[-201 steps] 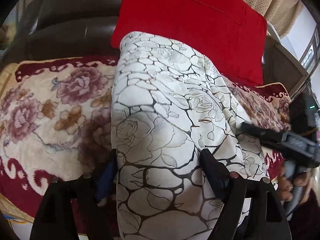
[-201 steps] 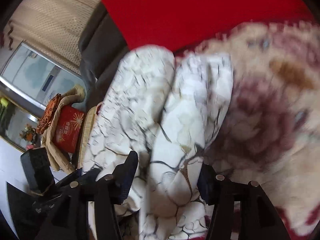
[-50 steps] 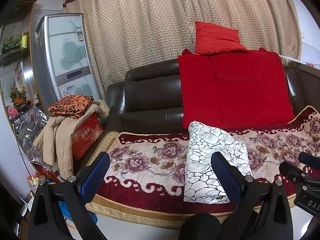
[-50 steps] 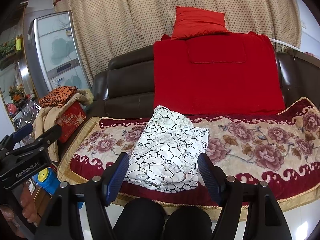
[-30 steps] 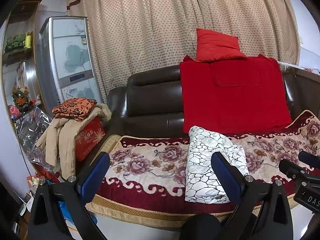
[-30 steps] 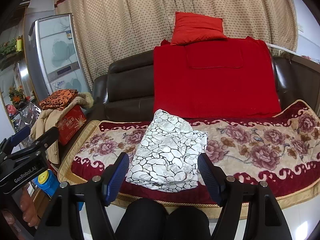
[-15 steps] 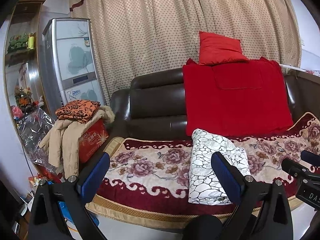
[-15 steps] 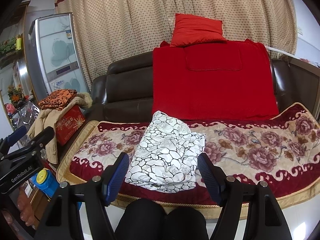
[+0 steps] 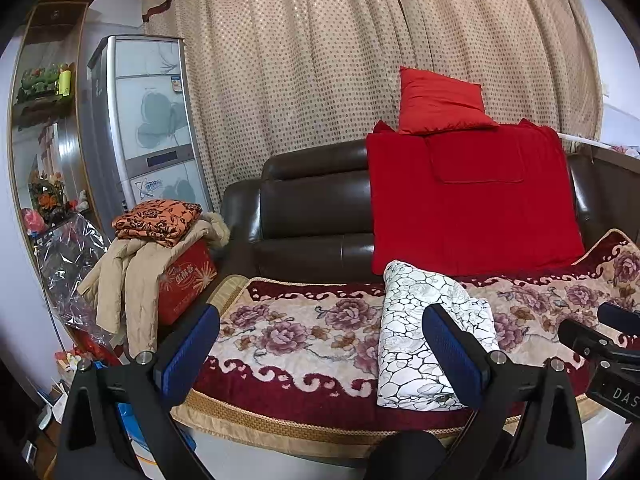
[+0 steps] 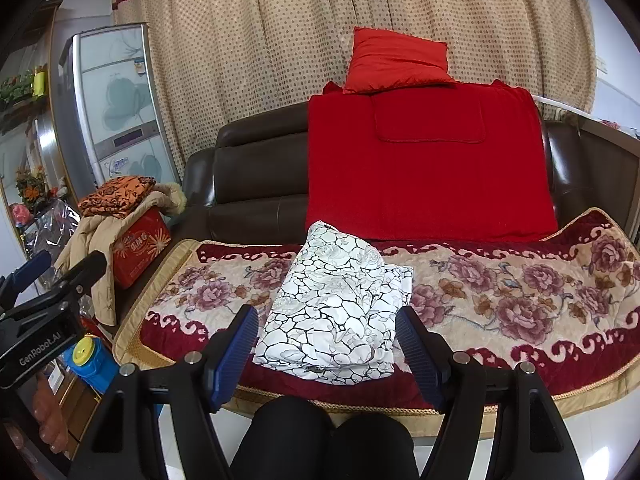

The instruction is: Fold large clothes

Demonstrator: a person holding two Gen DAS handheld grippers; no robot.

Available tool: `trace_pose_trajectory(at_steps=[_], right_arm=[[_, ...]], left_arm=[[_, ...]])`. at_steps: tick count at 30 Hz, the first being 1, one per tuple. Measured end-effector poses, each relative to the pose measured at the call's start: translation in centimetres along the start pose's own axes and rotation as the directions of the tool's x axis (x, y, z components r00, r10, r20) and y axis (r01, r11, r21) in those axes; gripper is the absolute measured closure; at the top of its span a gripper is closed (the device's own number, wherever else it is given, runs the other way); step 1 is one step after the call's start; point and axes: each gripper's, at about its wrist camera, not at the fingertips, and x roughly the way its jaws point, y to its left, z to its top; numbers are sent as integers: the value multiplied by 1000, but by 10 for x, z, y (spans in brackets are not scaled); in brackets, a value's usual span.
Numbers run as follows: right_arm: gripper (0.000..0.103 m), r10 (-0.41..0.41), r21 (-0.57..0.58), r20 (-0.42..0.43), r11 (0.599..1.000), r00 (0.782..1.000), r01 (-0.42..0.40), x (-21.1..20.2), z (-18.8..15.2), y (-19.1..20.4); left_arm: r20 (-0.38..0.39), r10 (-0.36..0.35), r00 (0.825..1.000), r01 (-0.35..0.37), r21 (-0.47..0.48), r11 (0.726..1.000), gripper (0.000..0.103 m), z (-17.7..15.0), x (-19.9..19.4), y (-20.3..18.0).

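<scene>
A white garment with a black crackle pattern lies folded into a long bundle on the flowered sofa cover, reaching from the seat's back to its front edge. Both grippers are held well back from the sofa, above the floor. My left gripper stands open with blue pads and nothing between them. My right gripper is open too, empty, with the bundle framed between its fingers far beyond. The left tool shows at the right wrist view's left edge, the right tool at the left wrist view's right edge.
A dark leather sofa carries a red blanket and a red cushion. A red box under a beige coat and orange cloth stands left of it. A tall cabinet and curtains rise behind. The person's dark knees sit below.
Both grippers, which had the garment between their fingers several seconds ago, now stand far back from the sofa. Over the last second the left view has drifted slightly; the right has held still.
</scene>
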Motion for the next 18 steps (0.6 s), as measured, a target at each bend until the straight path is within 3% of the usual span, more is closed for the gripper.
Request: trace_pose_trajectory(at_steps=[18], right_arm=[[28,0,0,-28,1000,1000,0,11,-1,6]], left_arm=[[-5,-14,1000,14,-17,1000,2,-2,7,5]])
